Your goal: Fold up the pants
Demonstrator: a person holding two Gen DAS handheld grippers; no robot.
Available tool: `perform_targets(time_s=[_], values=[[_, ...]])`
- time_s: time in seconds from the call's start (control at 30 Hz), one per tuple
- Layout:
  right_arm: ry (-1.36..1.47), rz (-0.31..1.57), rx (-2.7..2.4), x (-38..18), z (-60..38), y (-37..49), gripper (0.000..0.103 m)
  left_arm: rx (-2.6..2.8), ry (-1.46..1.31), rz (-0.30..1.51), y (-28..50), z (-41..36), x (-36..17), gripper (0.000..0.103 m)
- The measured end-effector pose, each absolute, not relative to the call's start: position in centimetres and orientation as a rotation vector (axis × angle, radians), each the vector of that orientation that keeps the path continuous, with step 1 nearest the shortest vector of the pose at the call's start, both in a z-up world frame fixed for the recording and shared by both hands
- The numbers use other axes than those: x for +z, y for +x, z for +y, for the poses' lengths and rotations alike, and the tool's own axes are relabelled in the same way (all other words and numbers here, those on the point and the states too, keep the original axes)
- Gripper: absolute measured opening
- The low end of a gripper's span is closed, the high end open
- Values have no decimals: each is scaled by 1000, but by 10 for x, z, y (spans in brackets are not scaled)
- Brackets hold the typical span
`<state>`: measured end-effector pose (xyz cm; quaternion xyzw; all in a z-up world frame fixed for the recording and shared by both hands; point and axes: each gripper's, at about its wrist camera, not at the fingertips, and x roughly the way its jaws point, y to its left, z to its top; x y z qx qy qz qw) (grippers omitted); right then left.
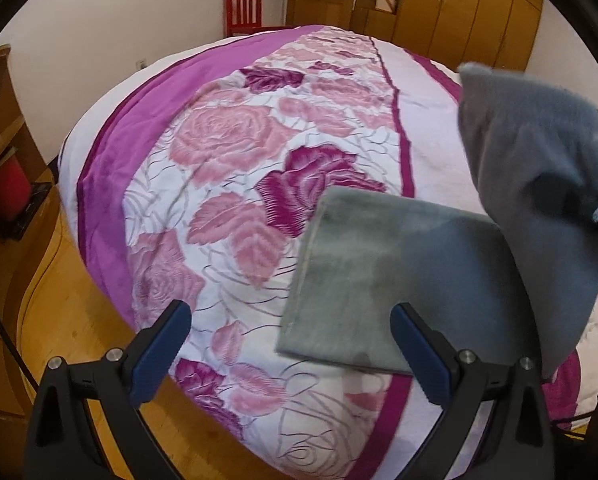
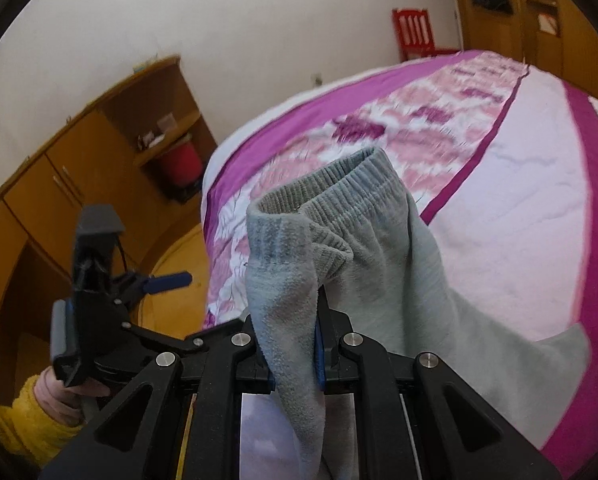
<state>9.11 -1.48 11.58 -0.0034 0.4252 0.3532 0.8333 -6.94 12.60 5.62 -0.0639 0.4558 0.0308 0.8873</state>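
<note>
**Right gripper clamps grey pants, left gripper empty over bed**

Left wrist view: left gripper (image 1: 291,344) has jaws spread wide, nothing between them. Under the gap lies the floral bedspread (image 1: 227,168). Folded part of the grey pants (image 1: 387,280) lies flat on the bed, just ahead of the right-hand jaw and partly behind it; near corner reaches into the gap, no pad touching it. Further right, beyond that jaw, a lifted part of the same pants hangs in the air, pinched by the right gripper (image 1: 587,206), blurred at frame edge. Red chair (image 1: 243,12) and wooden wardrobe (image 1: 459,4) far ahead.

Right wrist view: left of the jaws, a hand (image 2: 65,394) in yellow sleeve holds the left gripper, fingers apart, over wooden floor (image 2: 175,304). Wooden cabinet (image 2: 71,184) behind. Right gripper jaws nearly shut, gripping fleece of the pants between blue pads (image 2: 320,356). Ribbed cuff stands up ahead of the jaws; rest of the cloth drapes right of the jaws down to the bed
</note>
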Motion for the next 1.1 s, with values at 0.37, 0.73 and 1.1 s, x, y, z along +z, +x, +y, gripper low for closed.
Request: perform_targets(time_s=[0.37, 0.73, 1.1], values=[[29, 1064, 783, 68, 10, 94, 31, 119, -150, 977, -72, 141, 41, 102], [55, 981, 735, 95, -44, 76, 32, 110, -147, 923, -80, 135, 68, 102], [119, 1056, 600, 72, -106, 64, 32, 41, -97, 951, -67, 96, 67, 102]])
